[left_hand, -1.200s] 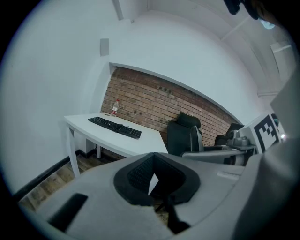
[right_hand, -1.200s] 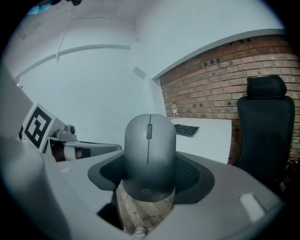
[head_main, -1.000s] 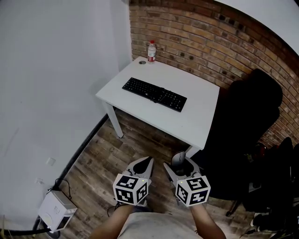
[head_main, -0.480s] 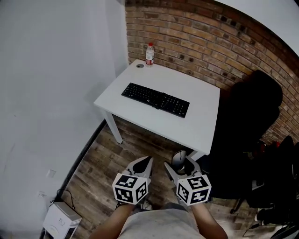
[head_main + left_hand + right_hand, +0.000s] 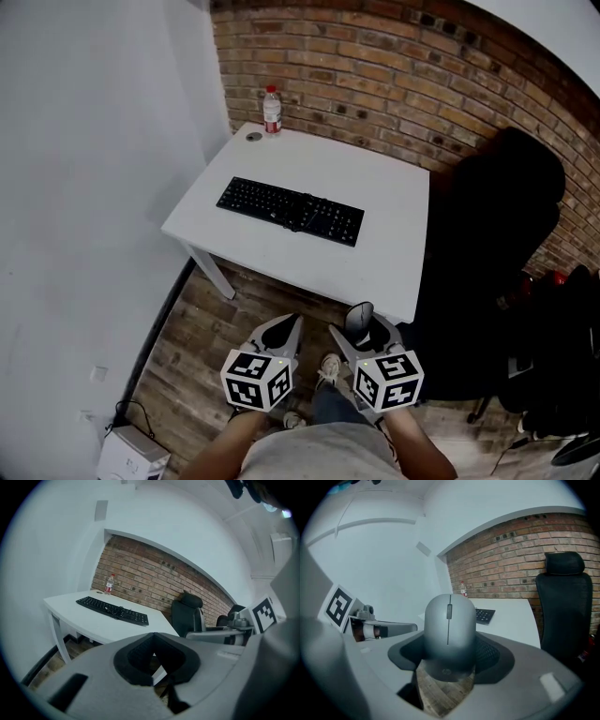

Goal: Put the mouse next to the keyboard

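Currently: left gripper is hanging over the floor, jaws together on nothing. Keyboard is lying mid-table, well apart from the mouse. Right gripper is clamping the grey mouse by its sides, short of the table edge. Risk: smooth shell possibly slipping out if the squeeze is easing; chair is crowding the approach.

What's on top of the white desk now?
A black keyboard, a bottle and a small round disc. The mouse in the right gripper hides part of the desk's near edge.
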Available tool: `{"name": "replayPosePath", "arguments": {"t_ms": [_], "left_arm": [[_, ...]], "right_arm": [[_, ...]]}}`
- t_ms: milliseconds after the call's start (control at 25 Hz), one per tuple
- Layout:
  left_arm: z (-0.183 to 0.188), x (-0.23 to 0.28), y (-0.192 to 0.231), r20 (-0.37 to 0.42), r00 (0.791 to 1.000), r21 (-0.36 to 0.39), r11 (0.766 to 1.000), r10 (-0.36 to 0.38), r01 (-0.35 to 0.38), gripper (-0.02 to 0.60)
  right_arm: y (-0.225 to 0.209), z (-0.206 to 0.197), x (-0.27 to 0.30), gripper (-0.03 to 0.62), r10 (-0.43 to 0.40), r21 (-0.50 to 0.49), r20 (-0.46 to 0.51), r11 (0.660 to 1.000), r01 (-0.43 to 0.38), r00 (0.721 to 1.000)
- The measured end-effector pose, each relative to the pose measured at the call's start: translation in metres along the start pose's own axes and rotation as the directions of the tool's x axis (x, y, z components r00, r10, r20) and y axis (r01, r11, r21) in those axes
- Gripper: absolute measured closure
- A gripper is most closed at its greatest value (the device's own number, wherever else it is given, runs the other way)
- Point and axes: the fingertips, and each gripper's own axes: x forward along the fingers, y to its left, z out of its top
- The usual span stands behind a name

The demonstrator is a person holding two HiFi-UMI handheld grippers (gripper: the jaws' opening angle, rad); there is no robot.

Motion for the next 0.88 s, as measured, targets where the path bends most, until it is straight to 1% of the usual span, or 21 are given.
{"name": "replayPosePath", "arguments": {"t_ms": [240,480,640,880], "left_arm": [[0.019,0.063,0.02,-0.032,0.999,-0.002,1.0,0.011,-0.011,0.589],[0.048,0.127,0.038,-0.061,0.998,0.007,1.0,0.024,-0.024,0.589],[0.058,0.162,0.041,-0.088,0.996,0.008,1.0,0.026,-0.026,0.589],[0.075,0.205,0.036,-0.104,0.994,0.031,0.999,0.021,-0.017,0.589]], "right_arm": [[-0.05,0.019,0.05,0.284,0.0,0.04,-0.017,0.999,0.0,1.0],[-0.098,0.037,0.093,0.284,0.0,0.088,-0.041,0.996,0.003,0.999],[-0.121,0.043,0.112,0.284,0.008,0.117,-0.059,0.993,-0.001,0.998],[-0.162,0.054,0.131,0.284,-0.004,0.176,-0.06,0.984,0.015,0.998]]}}
